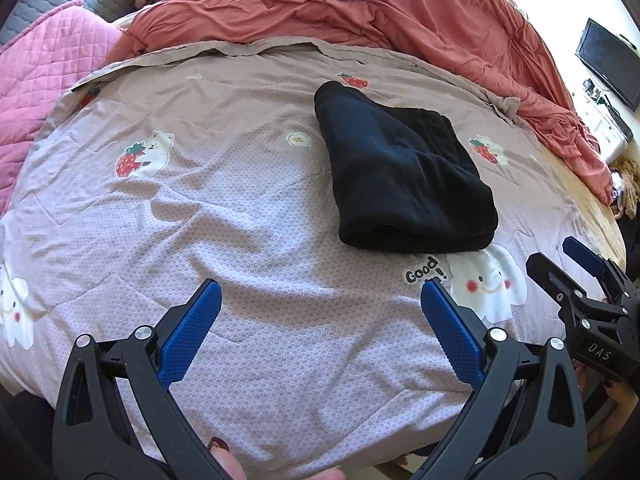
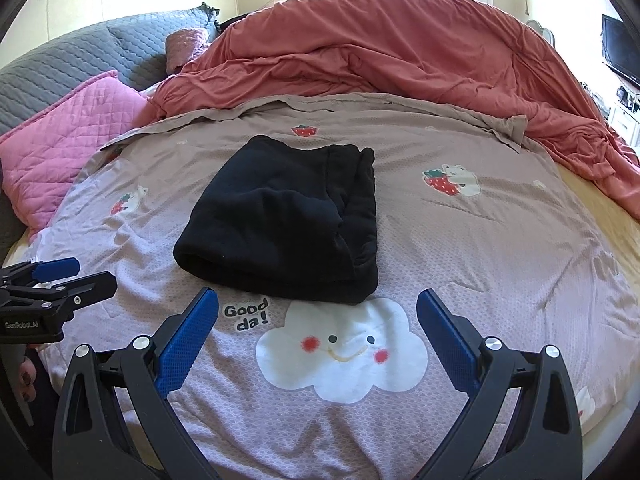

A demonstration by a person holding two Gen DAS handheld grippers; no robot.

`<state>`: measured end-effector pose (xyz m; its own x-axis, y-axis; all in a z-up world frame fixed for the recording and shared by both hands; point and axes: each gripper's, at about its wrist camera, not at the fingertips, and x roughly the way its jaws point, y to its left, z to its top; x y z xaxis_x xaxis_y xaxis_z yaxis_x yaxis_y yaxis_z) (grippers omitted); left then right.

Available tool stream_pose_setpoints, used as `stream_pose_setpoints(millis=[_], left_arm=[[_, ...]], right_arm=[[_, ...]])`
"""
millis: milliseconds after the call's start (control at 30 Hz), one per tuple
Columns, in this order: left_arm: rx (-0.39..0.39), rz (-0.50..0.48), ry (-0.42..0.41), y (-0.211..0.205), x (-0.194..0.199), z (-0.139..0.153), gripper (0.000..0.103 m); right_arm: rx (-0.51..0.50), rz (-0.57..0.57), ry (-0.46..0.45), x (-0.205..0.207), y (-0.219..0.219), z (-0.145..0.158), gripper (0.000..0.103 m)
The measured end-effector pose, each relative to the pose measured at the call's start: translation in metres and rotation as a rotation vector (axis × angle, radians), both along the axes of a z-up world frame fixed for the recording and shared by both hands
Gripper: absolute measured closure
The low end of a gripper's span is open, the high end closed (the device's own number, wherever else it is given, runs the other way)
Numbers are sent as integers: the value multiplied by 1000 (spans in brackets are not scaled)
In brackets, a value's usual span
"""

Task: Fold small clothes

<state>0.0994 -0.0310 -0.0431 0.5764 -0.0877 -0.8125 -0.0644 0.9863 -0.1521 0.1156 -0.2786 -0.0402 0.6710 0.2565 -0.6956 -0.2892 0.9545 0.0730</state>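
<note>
Two grippers, left gripper (image 1: pixel 320 308) and right gripper (image 2: pixel 318 316), hover with jaws spread wide, holding nothing. Folded black garment (image 2: pixel 284 220) lies on the patterned bedspread (image 2: pixel 480 248), at 12 o'clock of the right gripper, apart from both.

black garment (image 2: pixel 284 220) | folded into compact bundle | lying flat on bedspread, untouched

- One black folded garment (image 2: pixel 288 220)
- Two grippers: left gripper (image 1: pixel 320 320), right gripper (image 2: pixel 318 328)
- One printed bedspread (image 2: pixel 460 240)
- One coral duvet (image 2: pixel 380 48)
- One pink quilted pillow (image 2: pixel 64 148)
- One grey pillow (image 2: pixel 156 36)
- One television (image 1: pixel 610 64)
</note>
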Motion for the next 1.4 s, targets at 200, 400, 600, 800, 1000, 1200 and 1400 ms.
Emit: stream_pose_setpoints(millis=[200,400,600,800,1000,1200,1400], left_arm=[[10,4,0,1,-1,1,9],[13,4,5,1,-2,1,9],[13,3,6,2,-1,1,9],[13,6,7,2,-1,1,9],[9,12,13,4,-2,0,9],[26,17,10,4,-2,1,9],[34,17,9,3,-2,3,9]], right_arm=[[2,-11,2,1,-2,-1,4],[1,-14,3,1,-3,-1,4],[1,-16,3,1,-3,-1,4],[1,-15,2,2,-4,-1,4],[-1,-16,3,1,-5,-1,4],[-3,-19,4,1,-6,-1,4],[-2,-18,4,2,-7,-1,4]])
